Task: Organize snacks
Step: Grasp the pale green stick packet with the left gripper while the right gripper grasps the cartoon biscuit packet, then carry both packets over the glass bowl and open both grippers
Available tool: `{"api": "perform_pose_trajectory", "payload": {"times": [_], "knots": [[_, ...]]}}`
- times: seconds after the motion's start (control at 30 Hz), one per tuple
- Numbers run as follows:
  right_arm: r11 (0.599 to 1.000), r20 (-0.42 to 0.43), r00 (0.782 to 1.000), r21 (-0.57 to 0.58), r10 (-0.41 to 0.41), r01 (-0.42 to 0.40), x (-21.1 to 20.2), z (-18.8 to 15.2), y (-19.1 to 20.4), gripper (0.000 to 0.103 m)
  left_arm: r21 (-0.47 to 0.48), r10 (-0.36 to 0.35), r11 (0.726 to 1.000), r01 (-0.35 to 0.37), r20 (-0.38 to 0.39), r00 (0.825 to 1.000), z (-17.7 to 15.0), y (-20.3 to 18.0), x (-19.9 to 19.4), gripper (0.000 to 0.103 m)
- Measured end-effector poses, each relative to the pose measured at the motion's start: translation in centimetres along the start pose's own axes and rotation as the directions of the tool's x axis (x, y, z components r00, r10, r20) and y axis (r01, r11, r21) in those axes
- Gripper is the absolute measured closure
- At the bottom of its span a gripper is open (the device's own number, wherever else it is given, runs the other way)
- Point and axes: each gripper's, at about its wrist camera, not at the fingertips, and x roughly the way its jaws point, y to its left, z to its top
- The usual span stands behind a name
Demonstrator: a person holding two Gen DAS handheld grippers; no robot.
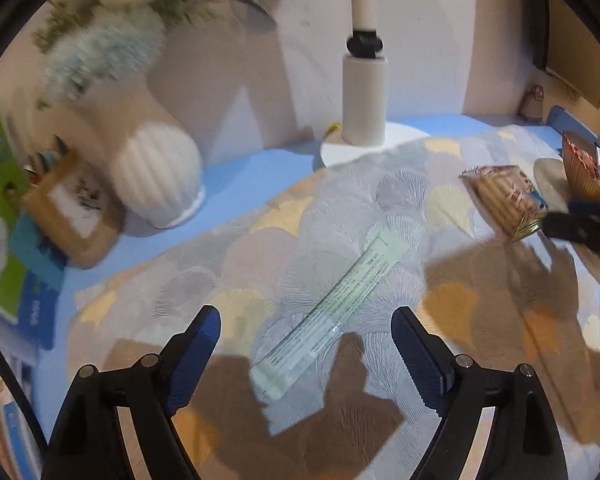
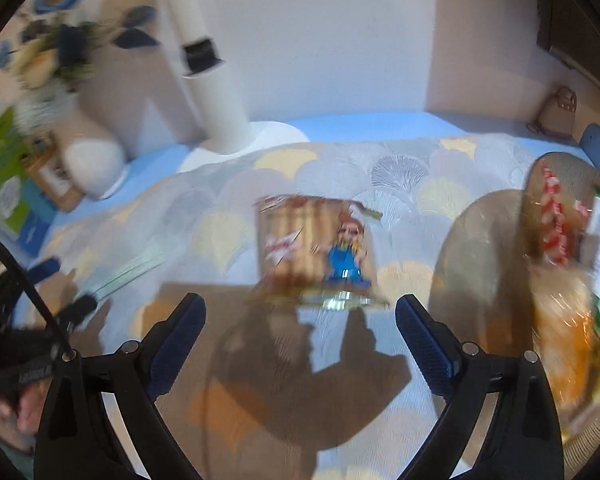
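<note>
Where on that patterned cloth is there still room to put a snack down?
Bare cloth lies between the long green packet and the lamp base, and left of the packet toward the white vase. The right side is crowded: a biscuit pack and a basket of snacks.

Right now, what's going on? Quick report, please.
Left gripper open over long pale-green snack packet. Right gripper open before cartoon-printed biscuit pack. Nothing between.

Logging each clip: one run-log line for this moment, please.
left claw: open over pale green stick packet | right claw: open before cartoon-printed biscuit pack | both packs on patterned tablecloth
</note>
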Motion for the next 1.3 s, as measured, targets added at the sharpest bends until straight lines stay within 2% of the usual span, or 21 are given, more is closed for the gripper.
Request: {"api": "perform_pose_trajectory", "payload": {"times": [0.07, 0.17, 0.2, 0.27, 0.3, 0.33, 0.37, 0.4, 0.47, 0.6, 0.67, 0.73, 0.8, 0.87, 1.0, 1.07, 1.13, 1.2, 1.23, 1.27, 1.3], "knots": [[1.0, -0.002, 1.0, 0.026, -0.015, 0.015, 1.6, 0.8, -0.2, 0.007, -0.011, -0.01, 1.0, 0.01, 0.002, 1.0, -0.2, 0.1, 1.0, 0.017], [0.999, 0.003, 0.999, 0.008, -0.05, 0.05, 3.7, 1.3, 0.1, 0.007, -0.014, -0.037, 0.999, 0.036, -0.06, 0.998, -0.5, 0.2, 2.9, 0.018], [0.998, -0.001, 0.998, 0.0, -0.059, 0.059, 4.4, 1.3, 0.0, 0.007, -0.018, -0.046, 0.999, 0.046, -0.047, 0.998, -0.6, 0.3, 2.7, 0.02], [0.998, 0.01, 0.998, -0.008, -0.07, 0.07, 5.6, 0.9, 0.0, 0.004, -0.011, -0.077, 0.997, 0.077, -0.04, 0.996, -0.6, 0.1, 2.5, 0.039], [0.996, 0.036, 0.996, -0.023, -0.079, 0.08, 5.4, 0.7, 0.4, 0.006, -0.005, -0.076, 0.997, 0.076, -0.039, 0.996, -0.6, -0.1, 2.5, 0.04], [0.996, 0.036, 0.997, -0.044, -0.075, 0.077, 5.3, 0.7, 0.8, 0.007, 0.004, -0.072, 0.997, 0.072, -0.033, 0.997, -0.7, -0.4, 2.4, 0.048], [0.996, 0.045, 0.996, -0.053, -0.073, 0.075, 5.2, 0.6, 1.0, 0.014, 0.016, -0.079, 0.997, 0.079, -0.028, 0.997, -0.7, -0.7, 2.3, 0.056], [0.995, 0.057, 0.995, -0.057, -0.077, 0.08, 5.0, 0.5, 1.1, 0.025, 0.032, -0.086, 0.996, 0.086, -0.019, 0.996, -0.7, -1.1, 2.1, 0.068], [0.994, 0.088, 0.992, -0.055, -0.085, 0.09, 4.4, 0.1, 1.2, 0.037, 0.057, -0.065, 0.996, 0.066, -0.009, 0.998, -0.8, -2.0, 1.8, 0.075], [0.997, 0.09, 0.994, -0.044, -0.064, 0.068, 3.6, -0.6, 0.8, 0.039, 0.101, 0.004, 0.995, -0.005, 0.006, 1.0, -1.1, -3.5, 1.3, 0.079], [0.997, 0.078, 0.996, -0.061, -0.049, 0.054, 2.7, -1.8, 1.1, 0.039, 0.095, -0.004, 0.995, 0.004, -0.002, 1.0, -1.2, -3.6, 1.0, 0.082], [0.995, 0.07, 0.997, -0.085, -0.039, 0.045, 1.5, -3.5, 1.5, 0.039, 0.068, -0.05, 0.996, 0.052, -0.028, 0.998, -1.3, -3.7, 0.4, 0.084], [0.994, 0.056, 0.998, -0.106, -0.006, 0.012, 0.0, -5.7, 1.7, 0.039, 0.047, -0.096, 0.994, 0.098, -0.045, 0.994, -1.7, -4.2, -0.5, 0.085], [0.992, 0.047, 0.999, -0.125, 0.023, -0.017, -1.8, -8.2, 1.6, 0.039, 0.052, -0.107, 0.993, 0.109, -0.046, 0.993, -2.4, -4.9, -1.6, 0.084], [0.994, 0.036, 0.999, -0.104, 0.031, -0.027, -5.2, -12.4, -0.8, 0.039, 0.056, -0.182, 0.981, 0.187, -0.093, 0.979, -5.1, -7.1, -3.6, 0.084], [0.995, 0.049, 0.998, -0.094, 0.034, -0.029, -6.1, -13.6, -1.8, 0.038, 0.066, -0.183, 0.979, 0.191, -0.104, 0.977, -5.9, -8.0, -4.0, 0.084], [0.995, 0.068, 0.996, -0.088, 0.056, -0.049, -6.7, -14.3, -2.3, 0.036, 0.068, -0.157, 0.984, 0.163, -0.092, 0.983, -6.2, -8.7, -3.9, 0.083], [0.995, 0.07, 0.995, -0.076, 0.071, -0.066, -6.5, -14.0, -2.5, 0.034, 0.061, -0.155, 0.985, 0.16, -0.081, 0.985, -5.9, -8.9, -3.6, 0.073], [0.995, 0.072, 0.995, -0.073, 0.075, -0.069, -6.4, -13.9, -2.4, 0.033, 0.043, -0.175, 0.983, 0.179, -0.081, 0.981, -5.8, -8.9, -3.4, 0.059], [0.994, 0.068, 0.994, -0.077, 0.082, -0.077, -6.3, -13.8, -2.3, 0.029, 0.029, -0.203, 0.978, 0.206, -0.077, 0.976, -5.7, -8.8, -3.3, 0.05], [0.993, 0.065, 0.994, -0.083, 0.085, -0.079, -6.3, -13.7, -2.1, 0.027, 0.026, -0.234, 0.971, 0.236, -0.068, 0.97, -5.9, -9.1, -3.2, 0.036]]}}
